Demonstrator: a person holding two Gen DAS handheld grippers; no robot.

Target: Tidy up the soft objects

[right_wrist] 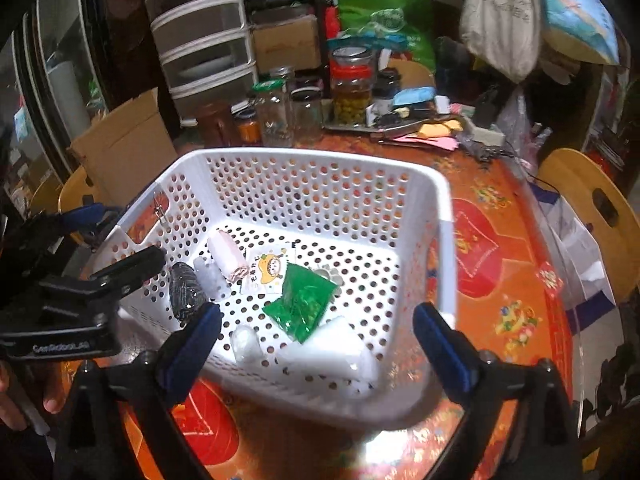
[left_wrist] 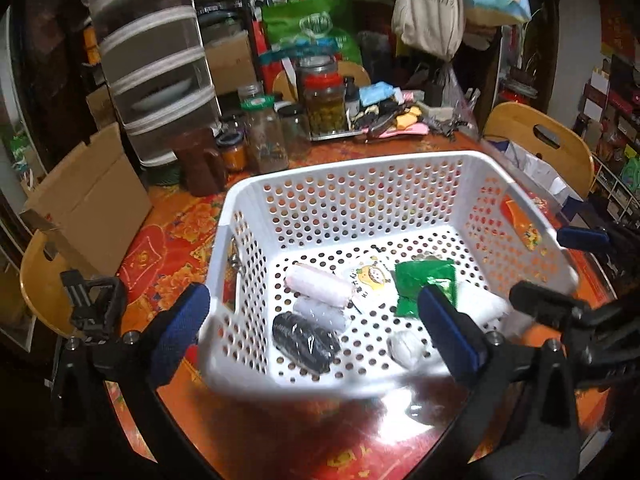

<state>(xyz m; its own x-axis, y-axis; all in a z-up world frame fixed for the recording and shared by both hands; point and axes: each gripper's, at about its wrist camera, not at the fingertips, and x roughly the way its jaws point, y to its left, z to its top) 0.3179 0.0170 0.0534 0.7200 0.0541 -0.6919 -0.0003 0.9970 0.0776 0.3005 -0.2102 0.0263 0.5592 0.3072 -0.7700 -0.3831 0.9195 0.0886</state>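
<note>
A white perforated basket (left_wrist: 344, 168) (right_wrist: 304, 158) stands on the red patterned table. Inside lie a pink roll (left_wrist: 318, 286) (right_wrist: 226, 254), a clear white roll (left_wrist: 320, 312) (right_wrist: 208, 276), a black roll (left_wrist: 302, 340) (right_wrist: 184, 290), a cartoon packet (left_wrist: 370, 280) (right_wrist: 270, 270), a green packet (left_wrist: 426, 284) (right_wrist: 302, 304), a small white bundle (left_wrist: 406, 346) (right_wrist: 245, 344) and a white piece (left_wrist: 480, 304) (right_wrist: 336, 340). My left gripper (left_wrist: 316, 328) is open and empty, its blue-padded fingers straddling the near rim. My right gripper (right_wrist: 318, 344) is open and empty over the near corner.
Glass jars (left_wrist: 324, 100) (right_wrist: 352, 88), a brown jug (left_wrist: 202, 164), a tray of small items (left_wrist: 392, 118) and a drawer unit (left_wrist: 156, 64) crowd the table's far side. A cardboard box (left_wrist: 88, 204) is at the left. Wooden chairs (left_wrist: 540, 140) (right_wrist: 592, 208) surround the table.
</note>
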